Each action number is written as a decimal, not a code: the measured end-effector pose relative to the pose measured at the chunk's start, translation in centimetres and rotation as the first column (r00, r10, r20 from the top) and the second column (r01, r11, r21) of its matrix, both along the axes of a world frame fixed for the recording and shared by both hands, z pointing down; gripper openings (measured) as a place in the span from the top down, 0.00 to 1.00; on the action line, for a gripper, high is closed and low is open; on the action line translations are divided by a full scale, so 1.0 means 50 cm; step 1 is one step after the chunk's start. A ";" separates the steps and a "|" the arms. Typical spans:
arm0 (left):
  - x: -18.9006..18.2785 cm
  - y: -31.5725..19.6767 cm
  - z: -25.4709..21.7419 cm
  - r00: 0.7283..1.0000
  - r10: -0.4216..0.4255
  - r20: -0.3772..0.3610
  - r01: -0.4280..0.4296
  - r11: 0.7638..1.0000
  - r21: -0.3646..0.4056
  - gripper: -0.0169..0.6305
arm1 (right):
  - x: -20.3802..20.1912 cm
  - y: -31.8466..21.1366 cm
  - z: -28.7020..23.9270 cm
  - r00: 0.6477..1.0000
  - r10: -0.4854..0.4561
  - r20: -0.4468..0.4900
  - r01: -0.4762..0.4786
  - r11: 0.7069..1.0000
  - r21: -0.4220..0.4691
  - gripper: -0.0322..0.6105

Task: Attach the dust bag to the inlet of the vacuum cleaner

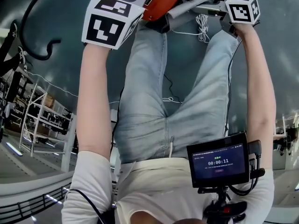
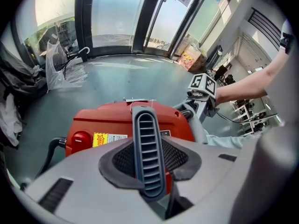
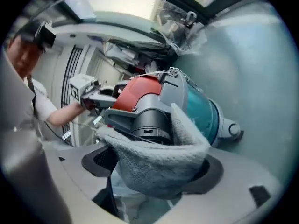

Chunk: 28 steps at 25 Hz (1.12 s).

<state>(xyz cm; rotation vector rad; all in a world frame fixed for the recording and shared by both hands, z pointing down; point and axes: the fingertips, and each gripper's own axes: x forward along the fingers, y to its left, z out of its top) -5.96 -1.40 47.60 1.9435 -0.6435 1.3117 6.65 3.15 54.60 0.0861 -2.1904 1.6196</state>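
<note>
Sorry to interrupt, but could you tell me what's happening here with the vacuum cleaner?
A person is working with a tool in each hand. The left tool is clamped on the grey ribbed plastic handle of the red vacuum cleaner. The right tool holds a grey knitted fabric dust bag, whose open mouth sits against the black round inlet, partly around it. The bag doesn't look fully fitted yet.

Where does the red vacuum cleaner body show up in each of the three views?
Head view: the red plastic vacuum cleaner body sits at the top edge, centre.
Left gripper view: the body is central, just beyond the jaws.
Right gripper view: the body is just above centre.
Shared landmark: the grey-green floor.
</note>
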 end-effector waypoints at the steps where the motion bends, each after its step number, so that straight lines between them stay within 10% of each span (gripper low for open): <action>1: -0.002 0.000 0.001 1.000 0.000 0.000 0.000 1.000 -0.001 0.77 | -0.006 0.004 0.003 0.999 -0.033 -0.040 0.037 0.995 0.090 0.31; 4: -0.002 -0.002 0.007 1.000 0.004 0.000 -0.004 1.000 -0.003 0.77 | 0.003 0.010 0.016 0.992 -0.031 -0.121 0.058 0.970 0.235 0.30; 10: -0.009 0.020 0.008 1.000 0.002 -0.007 -0.002 1.000 -0.004 0.77 | 0.111 0.042 0.006 0.977 0.154 -0.149 -0.124 0.973 0.193 0.21; 15: -0.016 0.015 0.003 1.000 -0.011 -0.006 0.011 1.000 0.008 0.77 | 0.087 0.060 -0.035 0.981 0.041 -0.191 0.037 0.921 0.389 0.21; 28: -0.017 0.014 0.010 1.000 -0.006 0.013 0.005 1.000 0.031 0.77 | 0.022 0.054 0.002 0.923 -0.148 -0.355 0.320 0.807 0.496 0.21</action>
